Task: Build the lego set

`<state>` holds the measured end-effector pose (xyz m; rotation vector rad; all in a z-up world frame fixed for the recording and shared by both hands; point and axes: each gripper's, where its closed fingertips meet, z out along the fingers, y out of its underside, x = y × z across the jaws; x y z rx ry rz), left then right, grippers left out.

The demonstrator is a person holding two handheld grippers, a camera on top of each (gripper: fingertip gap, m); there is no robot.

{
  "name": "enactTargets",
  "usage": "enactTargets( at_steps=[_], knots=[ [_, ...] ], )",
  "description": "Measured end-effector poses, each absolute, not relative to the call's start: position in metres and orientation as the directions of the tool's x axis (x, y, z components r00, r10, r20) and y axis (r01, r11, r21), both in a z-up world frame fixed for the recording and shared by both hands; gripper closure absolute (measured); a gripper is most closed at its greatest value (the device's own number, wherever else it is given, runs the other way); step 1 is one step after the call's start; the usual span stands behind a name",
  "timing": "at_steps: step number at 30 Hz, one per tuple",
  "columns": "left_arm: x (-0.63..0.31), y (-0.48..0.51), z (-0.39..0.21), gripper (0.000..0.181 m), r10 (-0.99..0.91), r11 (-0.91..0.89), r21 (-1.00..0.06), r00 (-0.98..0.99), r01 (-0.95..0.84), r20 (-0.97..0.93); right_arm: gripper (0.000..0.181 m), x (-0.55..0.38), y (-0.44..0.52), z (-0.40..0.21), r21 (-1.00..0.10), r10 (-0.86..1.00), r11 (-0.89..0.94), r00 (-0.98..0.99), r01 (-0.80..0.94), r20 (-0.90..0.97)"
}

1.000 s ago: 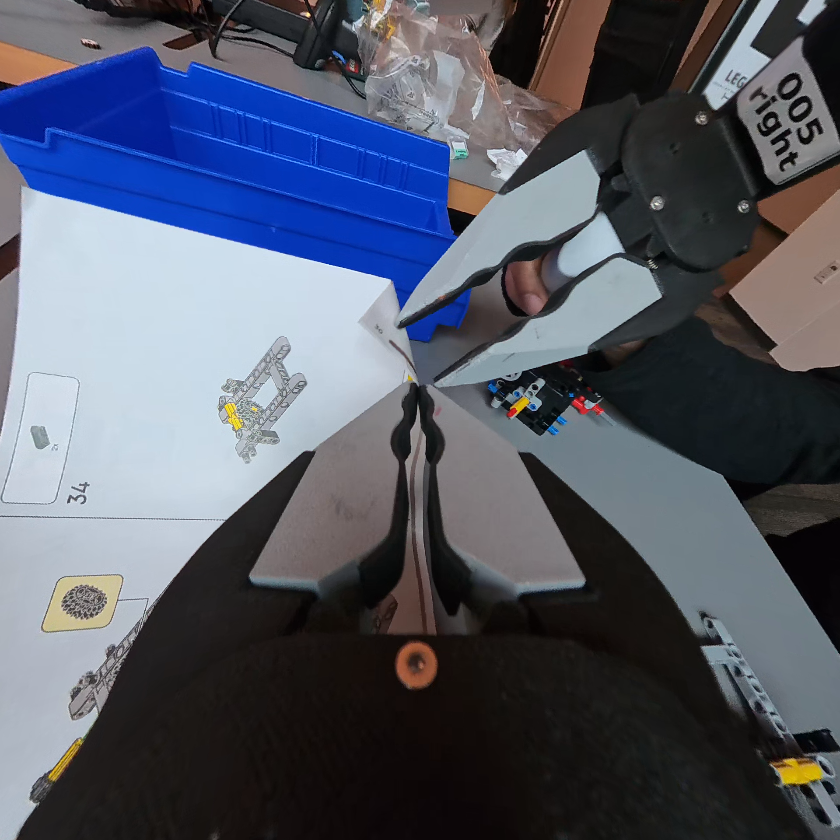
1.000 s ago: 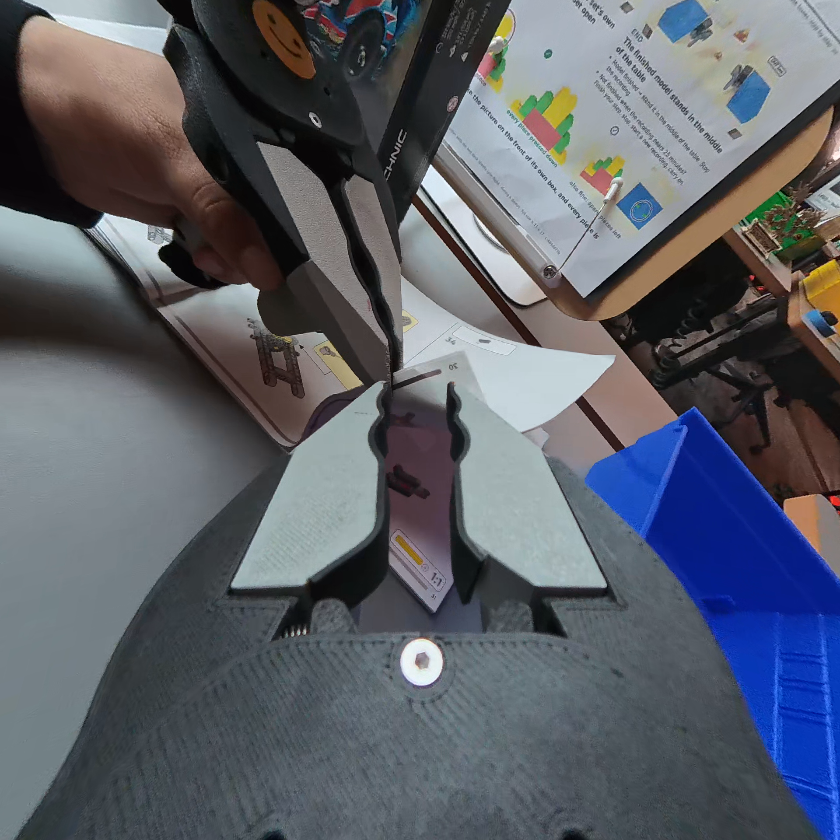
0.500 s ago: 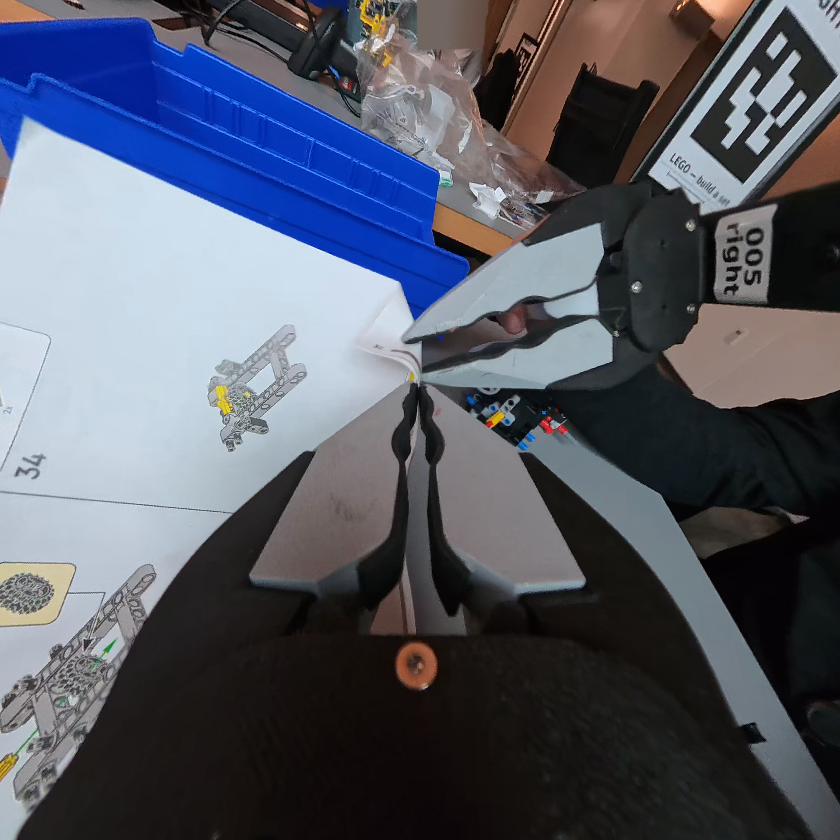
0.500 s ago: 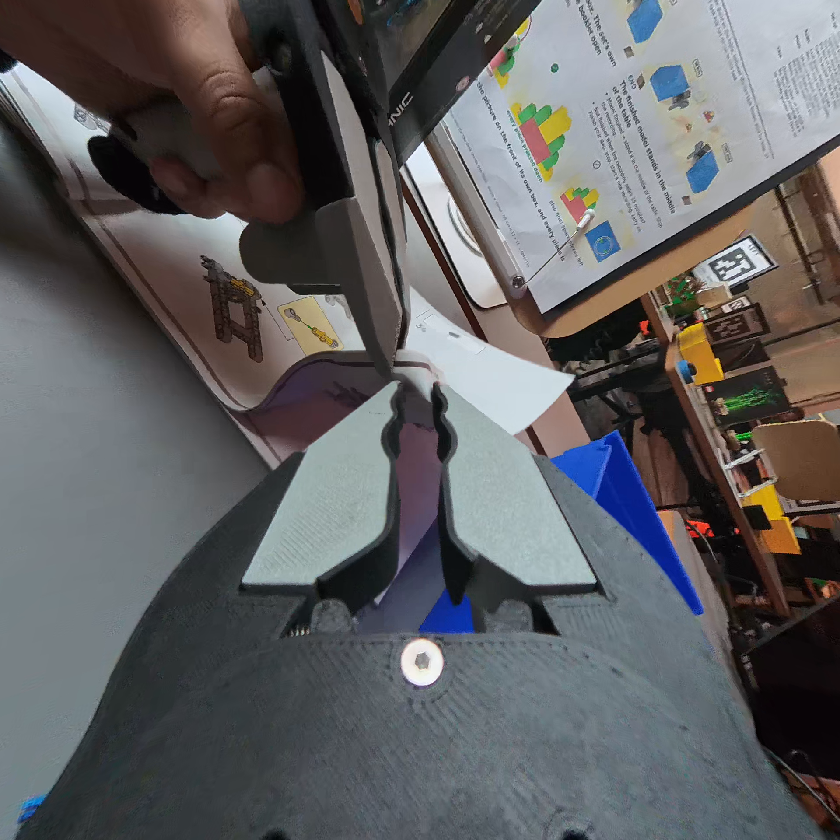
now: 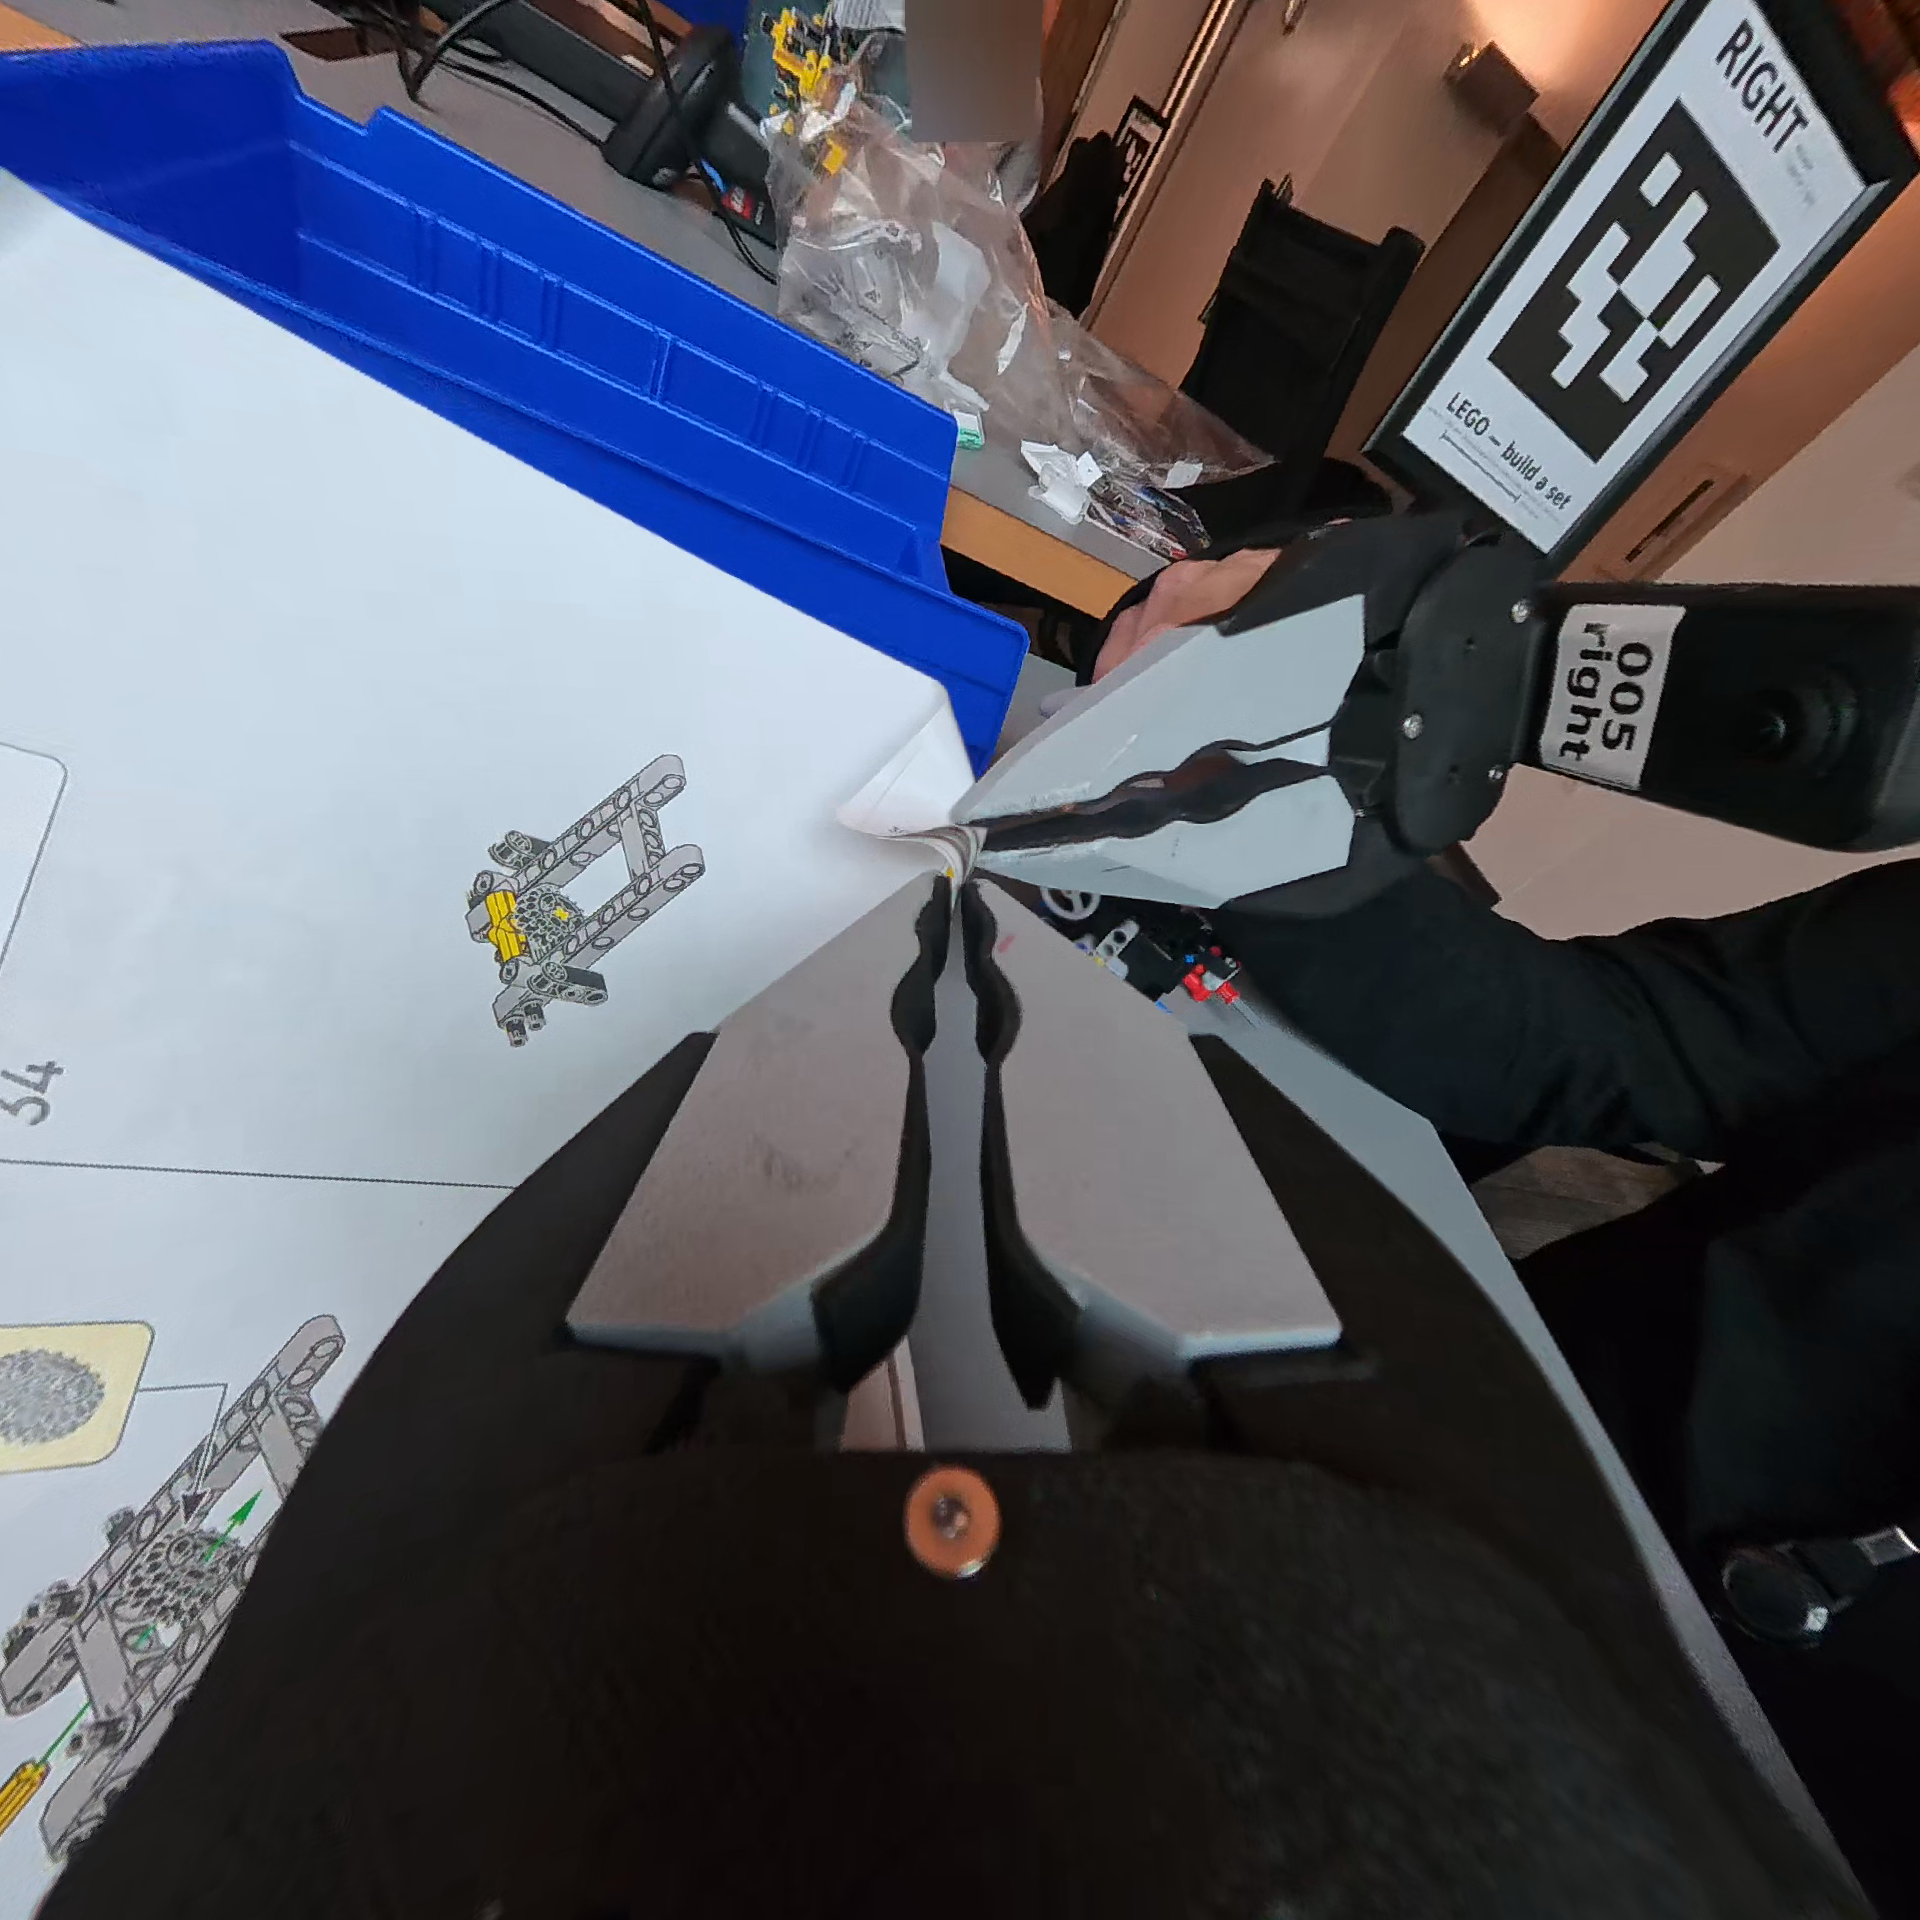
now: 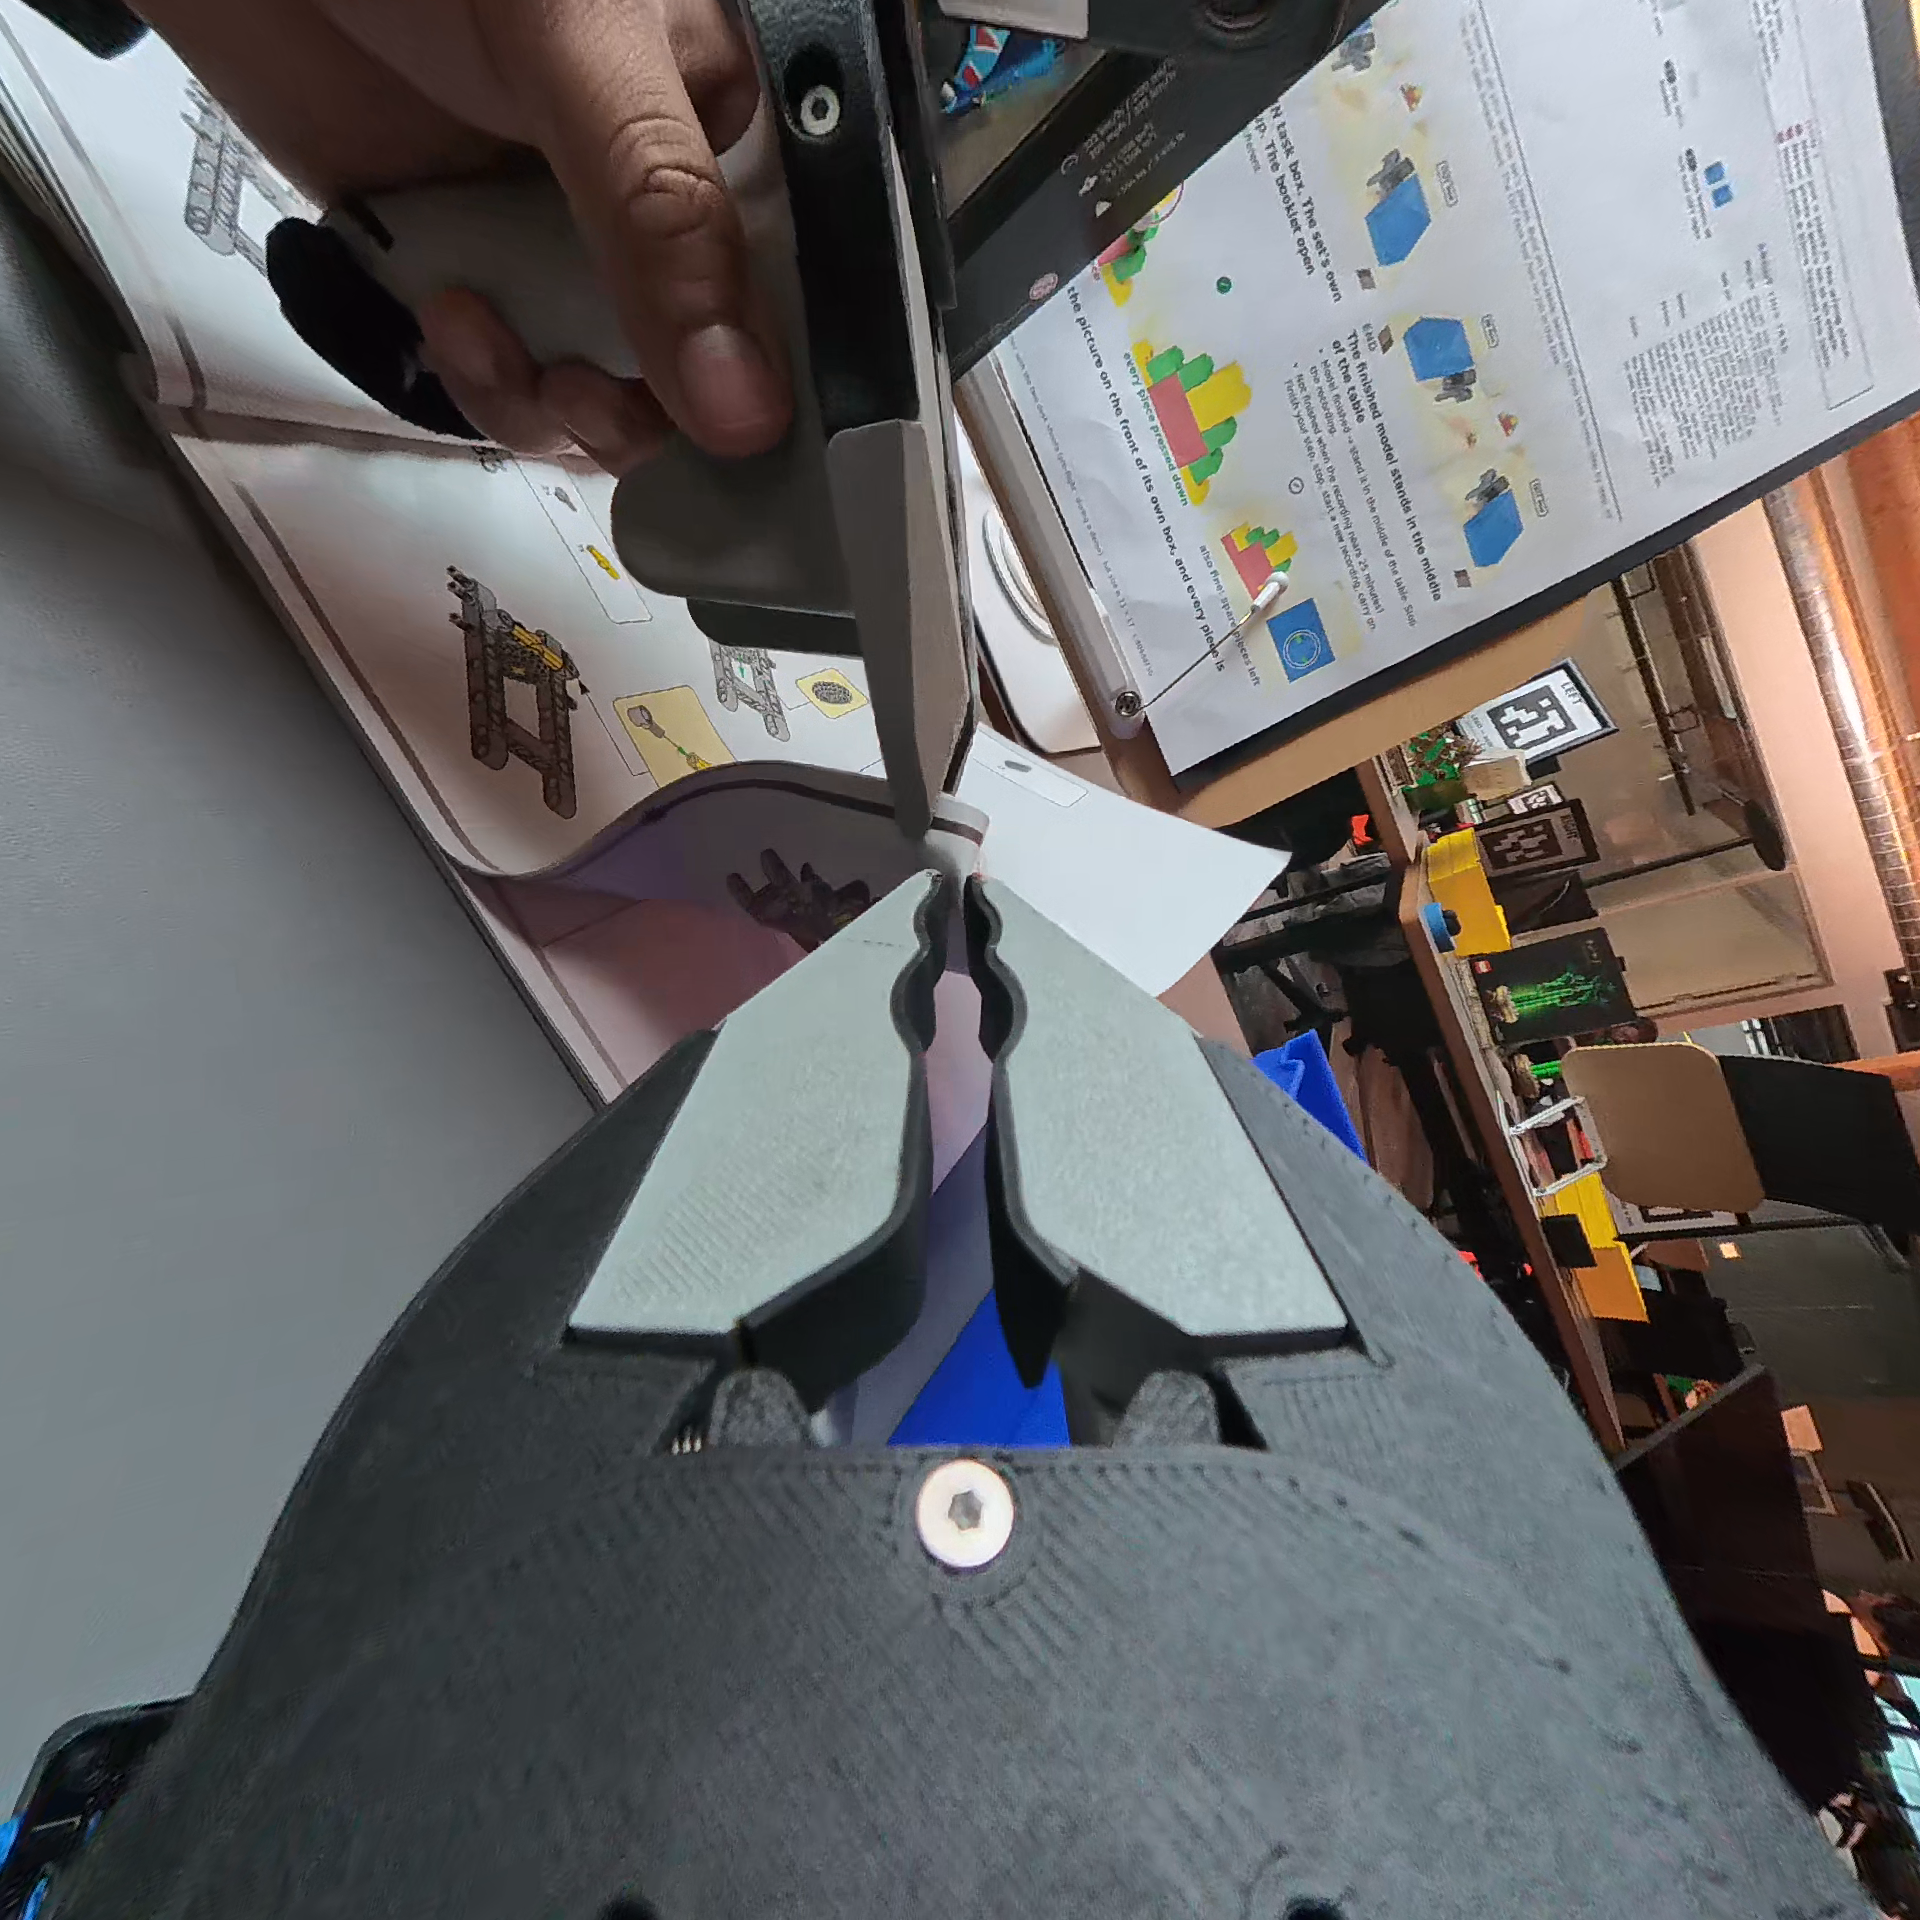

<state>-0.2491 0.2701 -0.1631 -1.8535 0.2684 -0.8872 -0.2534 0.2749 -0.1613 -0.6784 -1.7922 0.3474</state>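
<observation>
Bright, even light is washing over the white booklet page (image 5: 312,623), warm lamp glow is showing far behind, edges are bending fisheye-style, and the nearest black housings are blurring.

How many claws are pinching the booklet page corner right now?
2: the left claw grips the instruction booklet page corner from below, and the right claw closes on it from the right.

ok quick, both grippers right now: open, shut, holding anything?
Left gripper: shut on the corner of the booklet page.
Right gripper: shut on the same page corner, tip to tip with the left.
</observation>
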Motion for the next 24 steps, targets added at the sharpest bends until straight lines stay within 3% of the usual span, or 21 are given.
enactTargets(
  at_steps=[17,24],
  knots=[
    [-0.255,0.264,-0.152,0.181,-0.541,-0.486,-0.82,0.633,0.302,0.554,0.181,-0.249,0.265,-0.151,-0.555,0.588,0.807,-0.194,0.202,0.785],
    [-0.251,0.256,-0.143,0.178,-0.56,-0.547,-0.733,0.475,0.404,0.679,0.181,-0.249,0.263,-0.149,-0.545,0.575,0.817,-0.193,0.191,0.795]
  ],
)
